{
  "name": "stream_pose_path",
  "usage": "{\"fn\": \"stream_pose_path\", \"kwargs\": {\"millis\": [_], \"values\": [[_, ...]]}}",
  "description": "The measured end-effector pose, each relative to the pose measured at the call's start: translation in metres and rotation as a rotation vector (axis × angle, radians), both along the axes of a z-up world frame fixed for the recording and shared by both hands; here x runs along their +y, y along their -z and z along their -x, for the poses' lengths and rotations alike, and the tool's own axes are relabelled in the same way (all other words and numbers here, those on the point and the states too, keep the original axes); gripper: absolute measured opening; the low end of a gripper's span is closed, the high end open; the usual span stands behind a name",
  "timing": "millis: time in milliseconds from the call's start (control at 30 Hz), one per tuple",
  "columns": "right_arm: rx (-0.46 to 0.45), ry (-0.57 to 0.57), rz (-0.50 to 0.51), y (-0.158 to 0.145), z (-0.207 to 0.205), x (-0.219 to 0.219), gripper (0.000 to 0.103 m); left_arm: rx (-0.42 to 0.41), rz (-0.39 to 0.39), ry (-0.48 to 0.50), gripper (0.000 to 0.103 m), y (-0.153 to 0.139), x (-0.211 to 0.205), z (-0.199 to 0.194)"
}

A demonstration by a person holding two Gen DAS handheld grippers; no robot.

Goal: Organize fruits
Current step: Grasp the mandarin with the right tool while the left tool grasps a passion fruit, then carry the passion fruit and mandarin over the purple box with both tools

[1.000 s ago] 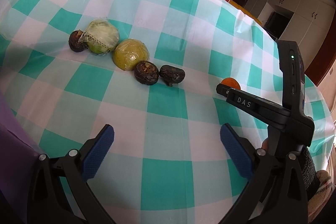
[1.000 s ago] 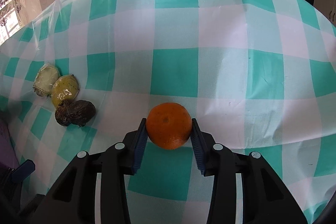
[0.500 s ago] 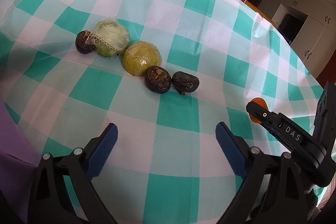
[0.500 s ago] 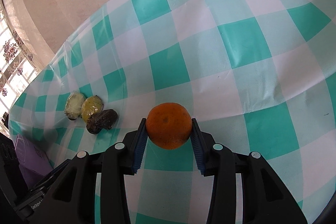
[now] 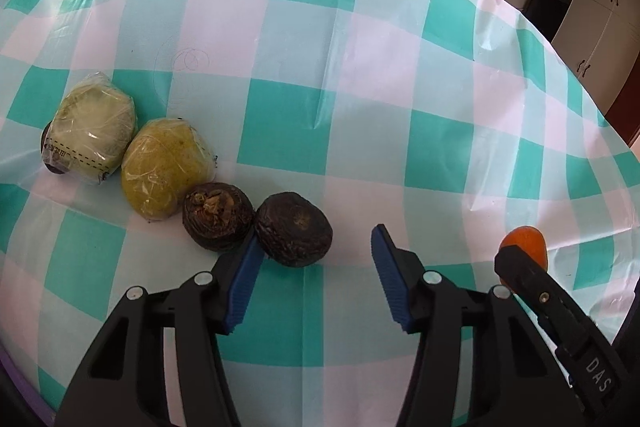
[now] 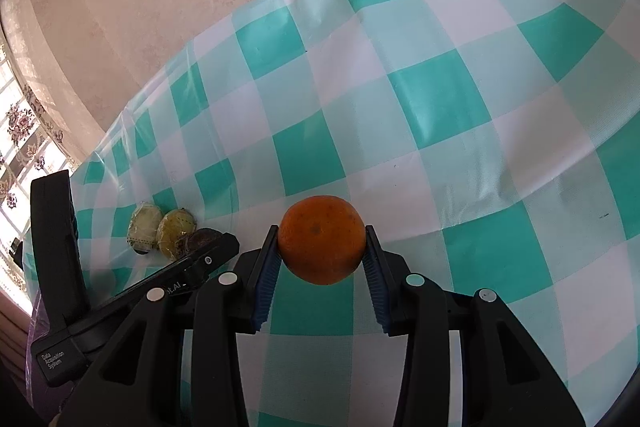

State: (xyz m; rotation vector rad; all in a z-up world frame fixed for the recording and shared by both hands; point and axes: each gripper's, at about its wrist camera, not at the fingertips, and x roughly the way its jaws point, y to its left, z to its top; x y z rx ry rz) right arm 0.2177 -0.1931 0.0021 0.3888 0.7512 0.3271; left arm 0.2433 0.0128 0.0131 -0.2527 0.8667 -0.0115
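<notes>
**Left tongs narrow and draw up to the dark fruits**

The left tongs (image 5: 316, 245) have just been closing from wide apart and now sit close to the row of fruit, one blue pad beside the wrinkled dark brown round fruit (image 5: 294, 229), not gripping it. The right-wrist view has rolled, tilting the checked bench (image 6: 440, 99).

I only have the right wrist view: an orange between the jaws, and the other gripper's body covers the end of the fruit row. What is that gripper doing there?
Observer: The left gripper has its jaws, which have just been closing, either side of the end dark fruit; one pad is clearly apart from it.
Operator: Only one dark fruit there?
Observer: Two. A second dark fruit touches it, with the other pad reaching in between them.
</notes>
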Motion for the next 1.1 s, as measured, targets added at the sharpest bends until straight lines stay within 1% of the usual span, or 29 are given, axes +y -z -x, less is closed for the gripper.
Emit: {"fn": "stream_pose_path", "kwargs": {"millis": [100, 133, 167, 200, 267, 333, 467, 667, 733, 833, 867, 900, 933, 1100], "values": [[-0.001, -0.001, -0.001, 0.0, -0.001, 0.001, 0.04, 0.004, -0.02, -0.012, 0.056, -0.001, -0.002, -0.012], [0.0, -0.002, 0.0, 0.0, -0.001, 0.001, 0.04, 0.005, -0.029, -0.013, 0.053, -0.002, -0.003, -0.014], [0.002, -0.002, 0.003, 0.001, -0.001, 0.002, 0.04, 0.008, -0.046, -0.019, 0.041, -0.002, -0.004, -0.014], [0.003, -0.002, 0.003, 0.001, -0.001, 0.002, 0.04, 0.009, -0.05, -0.017, 0.036, -0.002, -0.004, -0.014], [0.001, -0.006, 0.002, 0.0, -0.001, 0.002, 0.04, 0.002, -0.031, -0.006, 0.036, -0.003, -0.002, -0.011], [0.001, -0.007, 0.0, 0.001, -0.001, 0.002, 0.04, 0.001, -0.032, -0.004, 0.036, -0.003, -0.002, -0.005], [0.001, -0.007, 0.0, 0.001, -0.001, 0.002, 0.04, -0.019, -0.012, -0.022, 0.036, -0.005, 0.004, 0.016], [0.014, -0.005, 0.01, 0.002, -0.003, 0.004, 0.04, -0.045, 0.045, -0.054, 0.036, -0.005, 0.008, 0.056], [0.011, 0.004, 0.008, 0.002, -0.002, 0.003, 0.04, -0.068, 0.053, -0.046, 0.036, -0.008, 0.008, 0.065], [0.018, 0.022, 0.019, 0.003, -0.003, 0.002, 0.04, -0.065, 0.058, -0.053, 0.036, -0.011, 0.008, 0.073], [0.021, 0.032, 0.025, 0.003, -0.003, 0.002, 0.04, -0.068, 0.061, -0.062, 0.036, -0.011, 0.008, 0.077], [0.023, 0.038, 0.027, 0.003, -0.003, 0.001, 0.04, -0.068, 0.064, -0.068, 0.036, 0.0, 0.009, 0.083], [0.026, 0.043, 0.029, 0.003, -0.003, 0.001, 0.04, -0.065, 0.067, -0.071, 0.036, 0.003, 0.007, 0.088], [0.011, 0.063, 0.052, 0.0, 0.01, 0.001, 0.04, -0.071, 0.086, -0.052, 0.036, 0.006, 0.011, 0.116]]}}
